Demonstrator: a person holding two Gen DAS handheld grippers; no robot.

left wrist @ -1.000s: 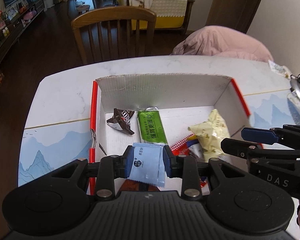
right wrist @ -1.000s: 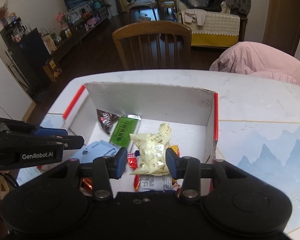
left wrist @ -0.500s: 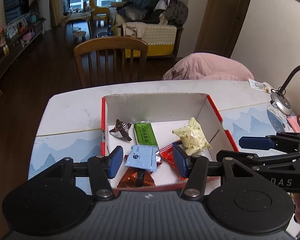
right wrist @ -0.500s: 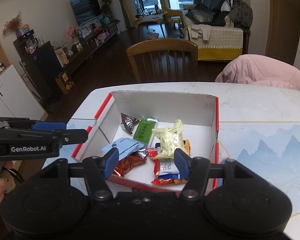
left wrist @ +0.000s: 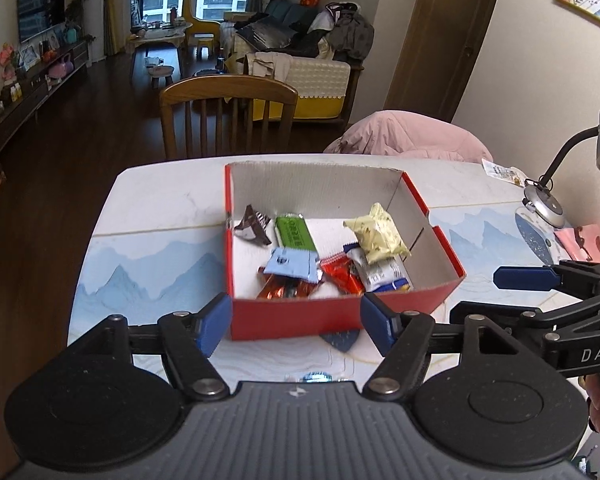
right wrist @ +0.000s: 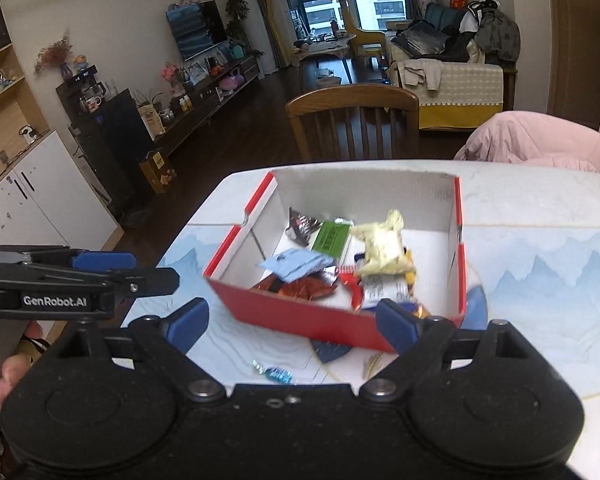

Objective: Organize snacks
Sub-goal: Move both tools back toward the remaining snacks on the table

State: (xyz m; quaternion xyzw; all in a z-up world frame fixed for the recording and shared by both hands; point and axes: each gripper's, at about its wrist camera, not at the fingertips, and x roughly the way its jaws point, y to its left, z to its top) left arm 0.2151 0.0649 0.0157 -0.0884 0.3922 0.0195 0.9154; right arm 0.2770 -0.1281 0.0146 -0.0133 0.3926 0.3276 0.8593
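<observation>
A red cardboard box [left wrist: 300,318] [right wrist: 296,312] stands on the table and holds several snack packets. Among them are a light blue packet [left wrist: 292,264] [right wrist: 294,264], a pale yellow bag [left wrist: 378,234] [right wrist: 384,246], a green bar [left wrist: 294,234] and a dark brown packet [left wrist: 252,228]. My left gripper [left wrist: 296,326] hovers in front of the box's near wall, its jaws opening with nothing between them. My right gripper [right wrist: 292,322] hangs nearer than the box too, jaws opening and empty. Each gripper appears at the edge of the other's view.
A small blue-wrapped candy [right wrist: 272,374] and a dark blue triangular wrapper [right wrist: 332,350] lie on the table [left wrist: 148,264] in front of the box. A desk lamp [left wrist: 548,200] stands at the right. Beyond the far edge are a wooden chair [left wrist: 228,116] and a pink cushion [left wrist: 404,136].
The left gripper let go of the light blue packet, which now lies in the box. The right gripper's jaws came off the yellow bag. Both grippers drew back from the box and opened wider.
</observation>
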